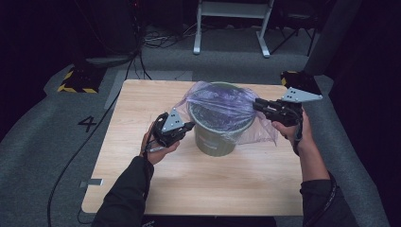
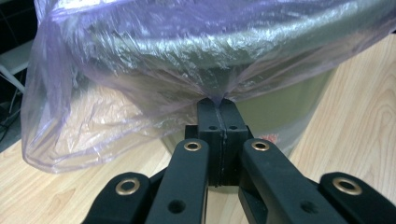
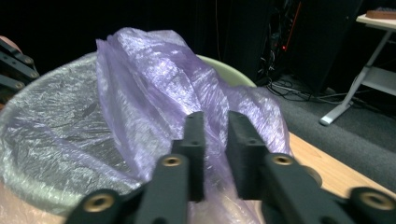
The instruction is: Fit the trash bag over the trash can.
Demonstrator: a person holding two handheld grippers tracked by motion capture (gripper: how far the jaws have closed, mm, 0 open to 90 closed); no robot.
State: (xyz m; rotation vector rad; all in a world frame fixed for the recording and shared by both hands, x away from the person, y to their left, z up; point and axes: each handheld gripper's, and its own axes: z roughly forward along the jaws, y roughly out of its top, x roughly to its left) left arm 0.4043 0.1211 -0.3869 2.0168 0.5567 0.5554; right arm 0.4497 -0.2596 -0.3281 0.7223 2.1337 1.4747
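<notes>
The wooden counter (image 1: 142,189) carries a single olive-green bin (image 1: 215,142), standing upright toward the middle of the far half, nearer the far edge than the near one. A thin, translucent purple bag (image 1: 222,106) is draped over the bin's mouth: part of it sags into the opening as a liner, and loose film spills down the outside toward the counter's right edge and gathers in a fold on the left. The step in hand looks to be fitting the bag onto the bin, spreading its mouth around the rim. The left claw (image 1: 189,126), at the bin's left side just below the rim, is clenched on a pinch of the bag's edge; the left gripper view shows its jaws pressed together with the film drawn to a point between them (image 2: 219,99). The right claw (image 1: 259,105) reaches in over the right side of the rim; in the right gripper view its jaws stand a little apart with purple film bunched between them (image 3: 215,135), and I cannot tell whether the pads already press on it. The next move probably calls for a firm hold on both sides, then pulling the edges outward and down over the rim evenly, gently enough not to tear the film or tip the bin. A pale label sits on the bin's front (image 1: 204,139), too small to read; a painted "4" (image 1: 88,123) marks the grey floor left of the counter.
</notes>
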